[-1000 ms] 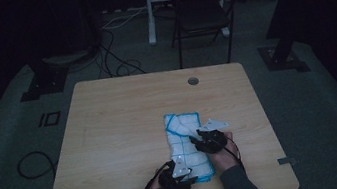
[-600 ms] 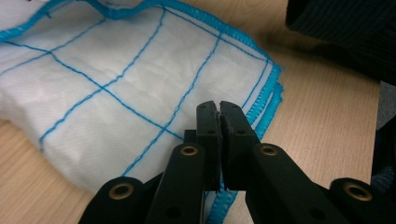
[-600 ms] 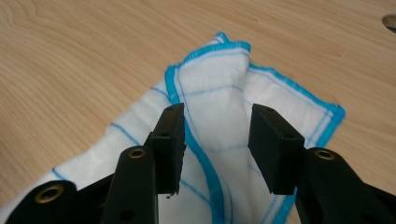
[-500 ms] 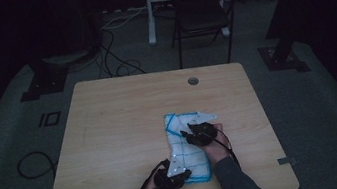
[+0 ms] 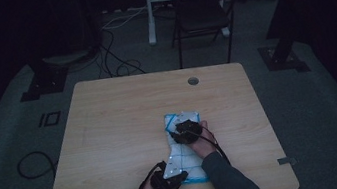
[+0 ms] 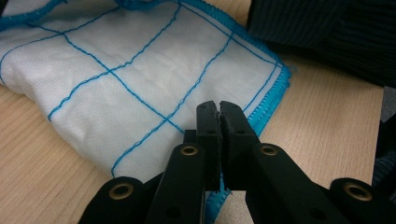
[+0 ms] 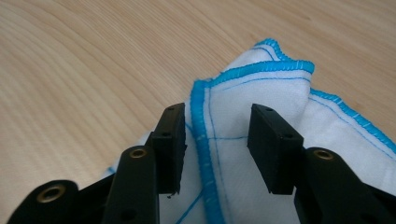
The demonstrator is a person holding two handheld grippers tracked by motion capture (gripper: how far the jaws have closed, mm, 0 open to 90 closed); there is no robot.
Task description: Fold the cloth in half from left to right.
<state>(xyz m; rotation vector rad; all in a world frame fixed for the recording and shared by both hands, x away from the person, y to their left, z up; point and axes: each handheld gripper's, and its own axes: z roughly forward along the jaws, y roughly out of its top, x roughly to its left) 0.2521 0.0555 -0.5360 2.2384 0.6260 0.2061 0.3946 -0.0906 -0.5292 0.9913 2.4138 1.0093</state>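
A white cloth (image 5: 186, 153) with blue grid lines and a blue hem lies partly folded on the wooden table (image 5: 121, 127), right of the middle and near the front. My left gripper (image 5: 175, 177) is at its near left corner. Its jaws have just closed and now stand shut (image 6: 219, 112) on the cloth's hem (image 6: 140, 70). At the far end of the cloth, my right gripper (image 5: 182, 134) is open (image 7: 217, 140). A raised fold of hemmed cloth (image 7: 252, 88) stands between its pads, which do not press on it.
A dark sleeve (image 6: 327, 28) lies beside the cloth. The table has a round cable hole (image 5: 193, 80) near its far edge. Beyond the table stand a black chair (image 5: 205, 13) and stand bases (image 5: 43, 83). Cables (image 5: 33, 165) lie on the floor.
My right gripper has moved left along the far end of the cloth, and the flap that stuck out to the right is gone. The left hand has stayed put.
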